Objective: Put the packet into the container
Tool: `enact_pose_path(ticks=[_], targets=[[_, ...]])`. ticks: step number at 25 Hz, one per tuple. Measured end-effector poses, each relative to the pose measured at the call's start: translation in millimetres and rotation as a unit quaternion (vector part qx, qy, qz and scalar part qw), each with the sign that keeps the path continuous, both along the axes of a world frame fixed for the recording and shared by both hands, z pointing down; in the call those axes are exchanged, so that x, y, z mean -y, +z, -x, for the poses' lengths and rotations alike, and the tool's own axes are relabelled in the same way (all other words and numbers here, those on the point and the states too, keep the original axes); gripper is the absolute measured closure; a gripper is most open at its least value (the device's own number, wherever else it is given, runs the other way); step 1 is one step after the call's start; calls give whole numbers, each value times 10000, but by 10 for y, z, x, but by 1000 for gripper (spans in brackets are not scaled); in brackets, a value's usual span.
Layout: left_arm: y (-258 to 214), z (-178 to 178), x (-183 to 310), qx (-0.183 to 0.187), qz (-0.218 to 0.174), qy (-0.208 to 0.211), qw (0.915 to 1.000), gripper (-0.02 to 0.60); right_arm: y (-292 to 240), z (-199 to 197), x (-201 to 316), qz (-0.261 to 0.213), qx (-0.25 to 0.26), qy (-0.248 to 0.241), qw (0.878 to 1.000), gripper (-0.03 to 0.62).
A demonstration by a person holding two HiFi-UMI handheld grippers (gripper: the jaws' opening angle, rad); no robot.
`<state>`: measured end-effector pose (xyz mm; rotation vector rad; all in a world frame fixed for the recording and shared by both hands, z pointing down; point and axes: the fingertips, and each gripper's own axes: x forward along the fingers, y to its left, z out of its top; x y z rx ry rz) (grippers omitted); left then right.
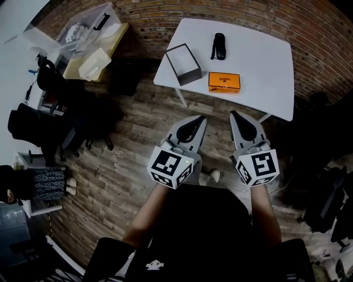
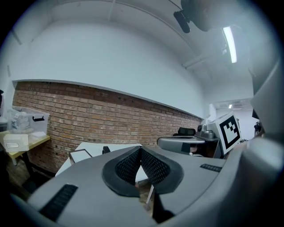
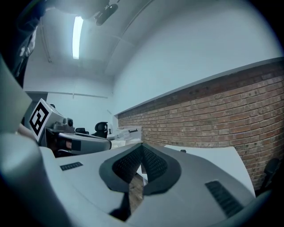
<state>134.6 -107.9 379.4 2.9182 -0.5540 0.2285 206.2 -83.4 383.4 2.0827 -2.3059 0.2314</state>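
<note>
Now, left tool (image 1: 201, 118) and right tool (image 1: 233, 113) closed — packet (image 1: 224, 82) near container (image 1: 183, 63)

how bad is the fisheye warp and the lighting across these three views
Head view: heavy fisheye with black corners, the white table evenly lit, the orange packet crisp. Left gripper view: the brick wall bows, a ceiling tube light glares. Right gripper view: same curving, a tube light blown out.

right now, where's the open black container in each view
Head view: container on the white table's left part, left of the orange packet.
Left gripper view: low left, on the table's left end.
Right gripper view: not visible.
Shared landmark: the brick wall behind the table.
</note>
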Motion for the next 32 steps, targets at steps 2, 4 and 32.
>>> enact_pose_path(ticks=[2,4,32], targets=[[1,-16,82,-20,11,-3,10000,575,23,-17,79,29,-3,-10,10000,589],[6,-37,175,-48,2,32,10000,575,40,-33,177,43,-22,21,10000,589],[-38,-280,2408,-520,149,635,9965,575,-40,2,2303,116,-242,207,9994,589]])
